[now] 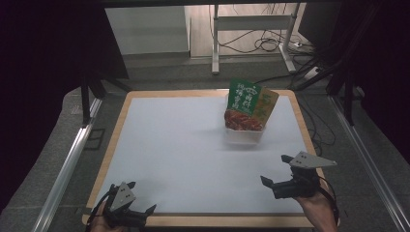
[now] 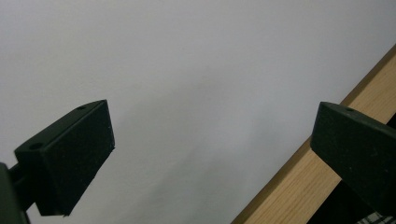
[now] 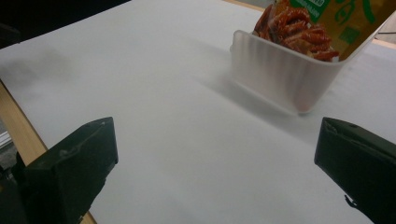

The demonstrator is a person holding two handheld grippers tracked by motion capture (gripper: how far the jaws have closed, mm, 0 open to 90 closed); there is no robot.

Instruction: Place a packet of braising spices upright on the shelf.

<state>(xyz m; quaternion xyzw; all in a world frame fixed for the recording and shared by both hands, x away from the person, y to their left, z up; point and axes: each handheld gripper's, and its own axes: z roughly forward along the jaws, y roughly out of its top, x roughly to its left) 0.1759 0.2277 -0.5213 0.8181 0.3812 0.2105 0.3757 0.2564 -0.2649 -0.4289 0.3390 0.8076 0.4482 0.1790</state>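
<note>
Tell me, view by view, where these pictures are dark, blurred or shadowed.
High view: dark surroundings, lit table, soft shadow beside the tub. Left gripper view: near fingers slightly blurred. Right gripper view: packets cropped and soft, shadow left of the tub.

A dim room surrounds the white-topped, wood-edged table (image 1: 116, 125), with a metal frame (image 1: 251, 21) and floor cables (image 1: 268, 43) beyond.

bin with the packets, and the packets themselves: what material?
The frosted white rectangular bin looks like translucent plastic with a matte finish: the packets' red print glows dimly through its wall. The green and yellow printed snack packets look like glossy plastic film, probably laminated; they stand upright in the bin.
</note>
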